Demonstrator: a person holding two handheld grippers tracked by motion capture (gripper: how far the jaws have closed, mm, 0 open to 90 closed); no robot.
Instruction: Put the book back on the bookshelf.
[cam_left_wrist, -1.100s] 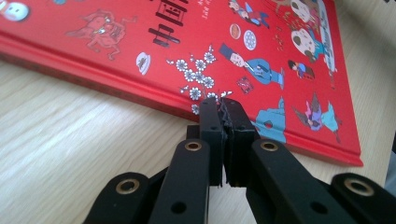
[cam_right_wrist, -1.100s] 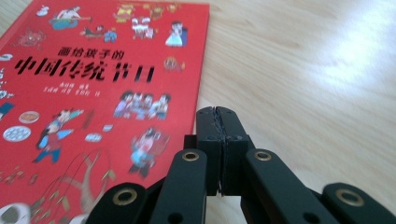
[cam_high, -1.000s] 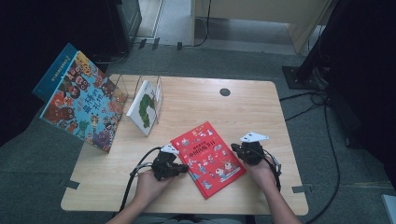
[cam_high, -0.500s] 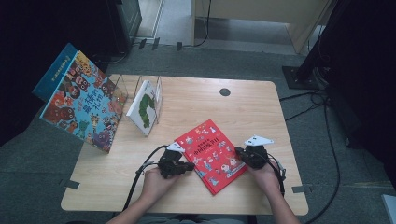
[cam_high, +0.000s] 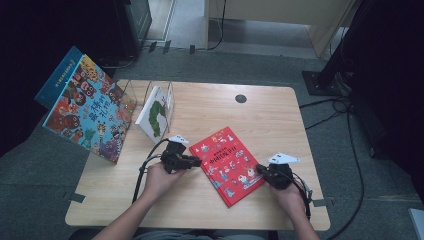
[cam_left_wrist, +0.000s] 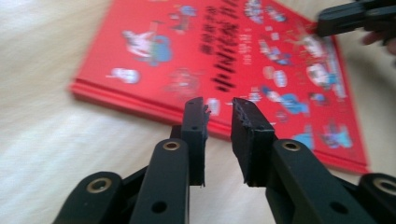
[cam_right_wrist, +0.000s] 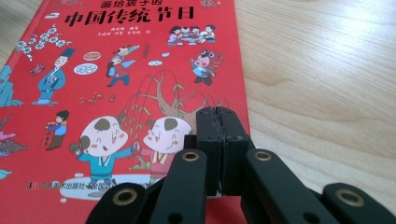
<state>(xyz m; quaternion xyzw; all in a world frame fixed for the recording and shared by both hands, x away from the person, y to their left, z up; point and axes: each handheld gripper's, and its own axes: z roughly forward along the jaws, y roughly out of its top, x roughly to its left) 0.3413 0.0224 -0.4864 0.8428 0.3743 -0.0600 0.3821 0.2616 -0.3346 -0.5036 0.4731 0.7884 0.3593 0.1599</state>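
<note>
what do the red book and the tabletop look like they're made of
Red book: looks like a hardcover, board covers under smooth printed paper with a slight sheen; in the left gripper view its edge shows stiff covers standing out past the page block.
Table: pale wood or wood-look laminate, matt, with printed-looking grain lines; which of the two is hard to tell.

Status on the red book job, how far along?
Done: nothing lasting yet. The red book lies flat on the table, and a white book stands in the wire rack. In hand: the left tool is at the book's left edge, its jaws have just been opening, nothing between them. The right tool, shut, is at its right edge. Left: probably gripping and lifting it, perhaps toward the rack.
</note>
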